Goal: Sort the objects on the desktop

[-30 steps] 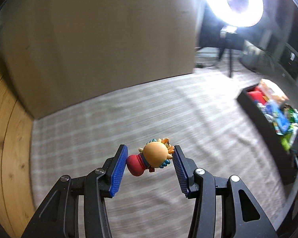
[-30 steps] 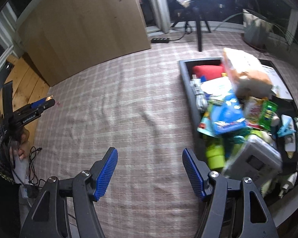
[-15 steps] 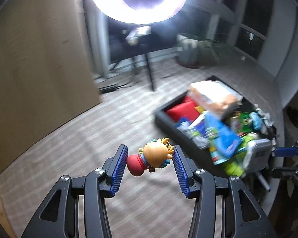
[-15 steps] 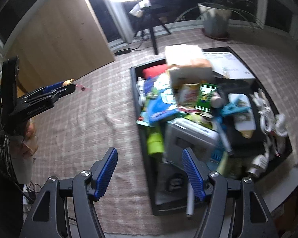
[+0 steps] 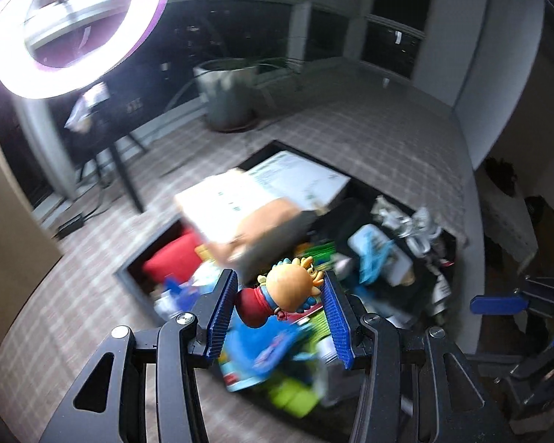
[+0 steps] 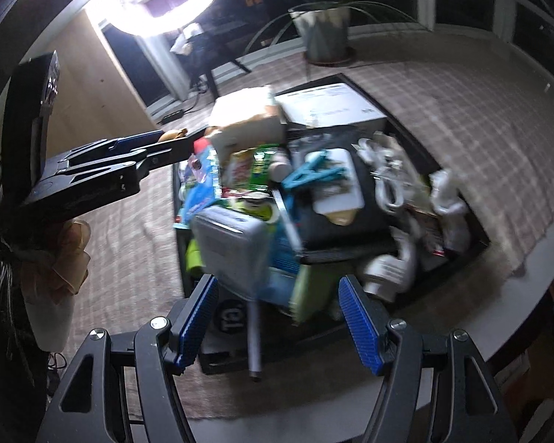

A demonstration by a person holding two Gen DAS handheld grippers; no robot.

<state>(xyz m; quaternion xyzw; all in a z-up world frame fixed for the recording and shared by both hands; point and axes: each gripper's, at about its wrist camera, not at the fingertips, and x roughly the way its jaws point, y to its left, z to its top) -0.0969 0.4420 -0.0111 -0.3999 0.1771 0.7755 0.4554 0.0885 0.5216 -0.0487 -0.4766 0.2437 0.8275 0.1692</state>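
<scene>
Toy figure (image 5: 285, 297), orange head w/ red base, sits clamped crosswise btwn the blue pads (image 5: 223, 317) of the left gripper (image 5: 280, 315), held in the air over the near-left part of a black tray (image 5: 129, 277). Tray is crammed: red pouch (image 5: 170, 262) at its far-left corner, white box (image 6: 332, 109) at the back, tan-and-white packet (image 6: 245, 118) beside it, blue snack bag (image 6: 199, 192), grey boxy device (image 6: 232, 247) up front, teal clip (image 6: 314, 173) mid-tray, white cables (image 6: 387, 181) on the right side. Tray rests on a checked cloth (image 6: 480, 122) covering the table. Right gripper (image 6: 279, 323) hovers over the tray's near edge, jaws apart, nothing btwn them; a grey pen (image 6: 255, 336) sticks out past the rim below it. Ring light (image 5: 66, 29) glares behind, potted plant (image 6: 325, 31) on the far side. Views motion-blurred, so small items can't be made out.
</scene>
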